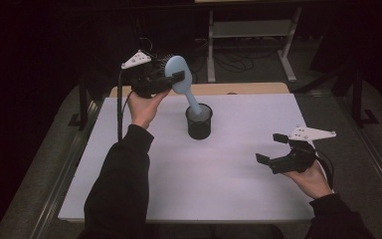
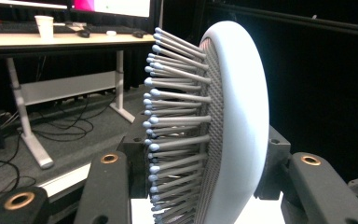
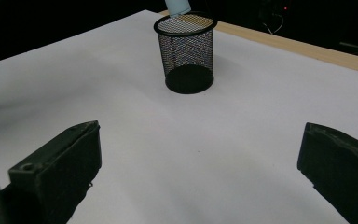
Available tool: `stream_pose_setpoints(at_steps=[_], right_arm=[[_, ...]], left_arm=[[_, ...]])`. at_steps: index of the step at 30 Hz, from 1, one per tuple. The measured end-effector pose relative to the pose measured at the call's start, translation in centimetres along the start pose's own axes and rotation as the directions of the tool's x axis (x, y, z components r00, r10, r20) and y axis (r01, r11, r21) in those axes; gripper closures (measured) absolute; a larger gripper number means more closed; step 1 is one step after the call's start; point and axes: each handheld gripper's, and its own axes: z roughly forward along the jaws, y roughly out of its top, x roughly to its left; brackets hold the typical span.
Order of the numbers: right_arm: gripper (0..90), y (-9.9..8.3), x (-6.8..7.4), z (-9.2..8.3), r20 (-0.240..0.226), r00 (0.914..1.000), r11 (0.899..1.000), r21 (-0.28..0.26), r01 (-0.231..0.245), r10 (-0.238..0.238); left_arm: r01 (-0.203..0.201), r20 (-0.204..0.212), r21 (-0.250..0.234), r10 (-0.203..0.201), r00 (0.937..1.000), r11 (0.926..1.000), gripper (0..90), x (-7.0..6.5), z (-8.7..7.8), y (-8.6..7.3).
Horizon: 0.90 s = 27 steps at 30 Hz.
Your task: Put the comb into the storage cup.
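On my left, the left gripper [image 1: 171,78] is clamped on the head of the pale blue hairbrush [image 1: 179,73], its handle tilted down into the black mesh cup [image 1: 199,122], while my right gripper [image 1: 270,148] hovers wide open, empty, over the white table [image 1: 229,169].

No text, label, brand, number or sign can be read on anything here.

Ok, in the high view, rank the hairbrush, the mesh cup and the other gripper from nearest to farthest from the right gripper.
1. Mesh cup, mid-table, up and left of the right gripper.
2. Hairbrush, handle in the cup, head beyond it.
3. Left gripper, far left, clamped on the brush head.
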Motion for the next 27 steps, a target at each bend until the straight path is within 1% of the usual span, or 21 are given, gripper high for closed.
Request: stream_pose_setpoints(at_steps=[3,7,11,18,19,25,27], right_arm=[[0.0,-0.3,0.0,-0.2,0.004,1.0000,1.000,-0.004,-0.001,0.001],[0.0,-0.7,0.0,-0.7,0.009,0.9999,1.000,-0.007,-0.007,0.007],[0.0,-1.2,-0.1,-1.1,0.017,0.9998,1.000,-0.010,-0.013,0.013],[0.0,-2.0,-0.5,-1.8,0.035,0.9991,1.000,-0.018,-0.023,0.023],[0.0,-2.2,-0.5,-1.8,0.036,0.9991,1.000,-0.018,-0.023,0.024],[0.0,-2.6,-0.6,-2.0,0.043,0.9988,0.999,-0.021,-0.024,0.025],[0.0,-2.8,-0.6,-2.0,0.047,0.9986,1.000,-0.019,-0.022,0.023]], left_arm=[[-0.015,-0.007,0.011,0.015,0.9999,0.9998,51.9,-0.1,0.2,-0.1],[-0.020,-0.005,0.018,0.020,0.9998,0.9996,51.7,-0.1,0.4,-0.2],[-0.037,-0.016,0.036,0.038,0.9992,0.9987,51.5,-0.2,0.7,-0.5],[-0.024,-0.016,0.041,0.025,0.9996,0.9989,51.4,0.0,1.0,-1.0],[-0.023,-0.021,0.045,0.024,0.9995,0.9987,51.4,0.1,1.2,-1.2],[-0.024,-0.018,0.059,0.025,0.9995,0.9980,51.5,0.0,1.6,-1.8],[-0.031,-0.016,0.068,0.032,0.9994,0.9972,51.4,-0.1,1.8,-2.0]])
